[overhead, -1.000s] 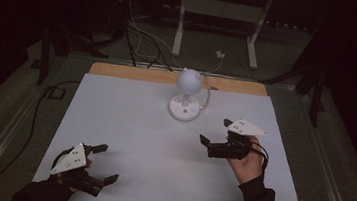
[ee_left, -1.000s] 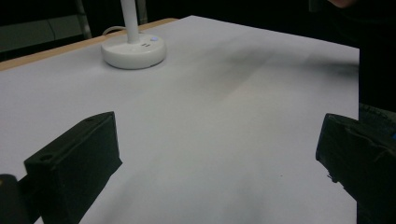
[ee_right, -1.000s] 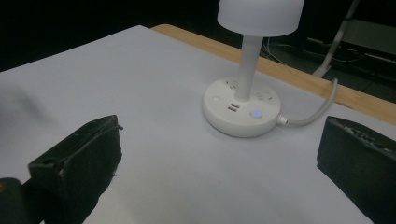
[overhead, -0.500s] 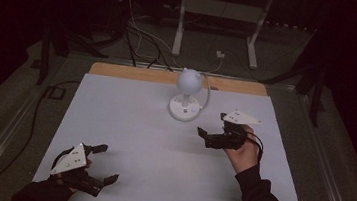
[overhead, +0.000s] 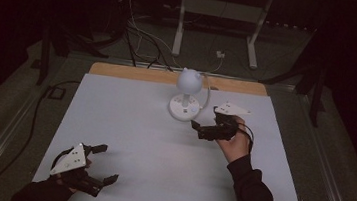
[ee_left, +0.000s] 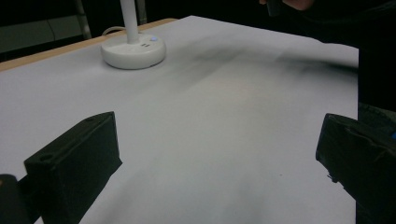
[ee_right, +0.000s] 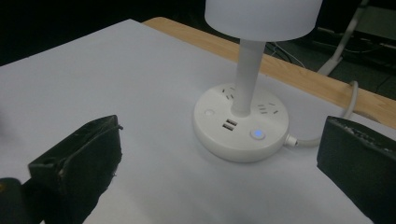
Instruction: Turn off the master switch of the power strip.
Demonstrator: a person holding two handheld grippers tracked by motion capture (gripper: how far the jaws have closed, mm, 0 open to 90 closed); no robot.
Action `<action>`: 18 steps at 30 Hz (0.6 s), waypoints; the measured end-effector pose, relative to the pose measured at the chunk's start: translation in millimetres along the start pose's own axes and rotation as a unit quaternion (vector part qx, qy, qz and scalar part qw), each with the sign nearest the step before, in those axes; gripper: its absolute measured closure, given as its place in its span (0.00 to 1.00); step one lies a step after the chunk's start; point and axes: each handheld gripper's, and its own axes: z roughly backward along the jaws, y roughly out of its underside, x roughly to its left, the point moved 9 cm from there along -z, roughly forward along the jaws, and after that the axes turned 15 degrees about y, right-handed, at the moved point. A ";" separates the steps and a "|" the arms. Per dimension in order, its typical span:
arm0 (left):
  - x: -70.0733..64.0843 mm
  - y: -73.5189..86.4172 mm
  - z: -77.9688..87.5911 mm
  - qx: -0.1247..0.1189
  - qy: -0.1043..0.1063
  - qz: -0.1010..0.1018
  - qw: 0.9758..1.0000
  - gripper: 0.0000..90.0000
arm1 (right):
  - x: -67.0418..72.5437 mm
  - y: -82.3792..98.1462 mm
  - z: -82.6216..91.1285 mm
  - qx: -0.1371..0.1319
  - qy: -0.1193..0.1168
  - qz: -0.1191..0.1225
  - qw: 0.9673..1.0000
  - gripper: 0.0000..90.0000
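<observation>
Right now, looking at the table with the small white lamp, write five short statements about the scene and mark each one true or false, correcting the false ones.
1. The white desk lamp with a round base stands near the far edge of the white table top. True.
2. The right gripper is clamped on the lamp's stem. False: it is open and apart from the lamp.
3. A small blue light glows on the lamp's base. True.
4. The left gripper rests beside the lamp. False: it is at the near left corner, far from it.
5. The lamp has no cable. False: a white cable leaves its base.
</observation>
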 end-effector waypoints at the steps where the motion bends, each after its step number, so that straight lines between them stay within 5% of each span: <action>1: -0.1 0.0 0.0 0.000 0.000 0.000 1.000 0.00 | 0.1 -0.6 -1.9 -0.001 0.001 0.000 1.000 0.00; 11: -0.4 -0.2 0.4 -0.001 0.001 0.001 1.000 0.00 | 0.1 1.3 -23.8 0.008 -0.002 -0.002 1.000 0.00; 18: -0.4 0.0 0.5 0.000 0.001 0.001 1.000 0.00 | -7.3 1.4 -41.2 0.005 0.022 -0.017 1.000 0.00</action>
